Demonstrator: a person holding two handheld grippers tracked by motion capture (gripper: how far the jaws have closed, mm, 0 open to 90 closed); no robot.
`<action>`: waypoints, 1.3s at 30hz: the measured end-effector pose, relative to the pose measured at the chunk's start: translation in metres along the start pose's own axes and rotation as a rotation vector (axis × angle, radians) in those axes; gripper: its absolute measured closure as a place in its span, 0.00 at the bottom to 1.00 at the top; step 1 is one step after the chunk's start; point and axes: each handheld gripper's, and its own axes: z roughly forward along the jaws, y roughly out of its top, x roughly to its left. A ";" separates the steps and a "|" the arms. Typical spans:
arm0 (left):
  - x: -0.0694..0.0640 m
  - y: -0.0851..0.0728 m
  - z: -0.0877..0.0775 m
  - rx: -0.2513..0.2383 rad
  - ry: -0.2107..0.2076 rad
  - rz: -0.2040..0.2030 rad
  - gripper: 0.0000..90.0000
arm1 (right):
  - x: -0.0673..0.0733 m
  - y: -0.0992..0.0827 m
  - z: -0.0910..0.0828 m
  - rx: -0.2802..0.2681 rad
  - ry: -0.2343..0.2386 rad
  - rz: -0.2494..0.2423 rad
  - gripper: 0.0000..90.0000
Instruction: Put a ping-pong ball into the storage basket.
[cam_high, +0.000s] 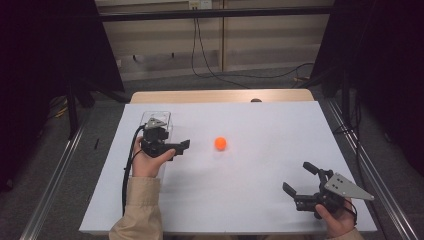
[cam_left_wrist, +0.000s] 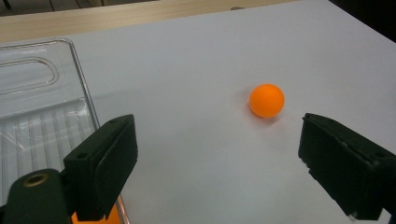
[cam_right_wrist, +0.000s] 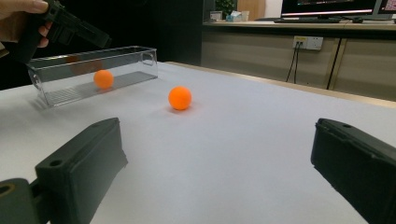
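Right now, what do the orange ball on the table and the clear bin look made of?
Orange ball on the table: probably smooth matte plastic, evenly coloured with a soft highlight, like a ping-pong ball. Clear bin: rigid transparent plastic, likely acrylic; a second orange ball shows through its glossy wall.

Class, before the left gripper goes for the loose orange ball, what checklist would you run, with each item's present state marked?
1. Left gripper jaws open, nothing between them: ok.
2. Loose orange ball lies free on the white table, apart from the clear bin: ok.
3. Path from the left gripper to the ball is bare table: ok.
4. Ball sits between the jaw lines in the left gripper view, though nearer one jaw: ok.
5. Bin has room: one ball in the bin, the rest of the floor free: ok.
6. Right gripper is open and well off to the side: ok.
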 end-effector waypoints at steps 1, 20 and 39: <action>0.000 0.000 0.001 0.006 -0.002 0.008 0.13 | 0.000 0.000 0.000 0.000 0.000 0.000 0.02; -0.007 0.000 0.011 -0.003 -0.023 0.014 0.12 | 0.000 0.000 0.001 0.001 -0.002 0.001 0.02; -0.020 0.002 0.025 0.003 -0.044 0.042 0.12 | 0.000 0.000 0.001 0.004 -0.002 0.000 0.02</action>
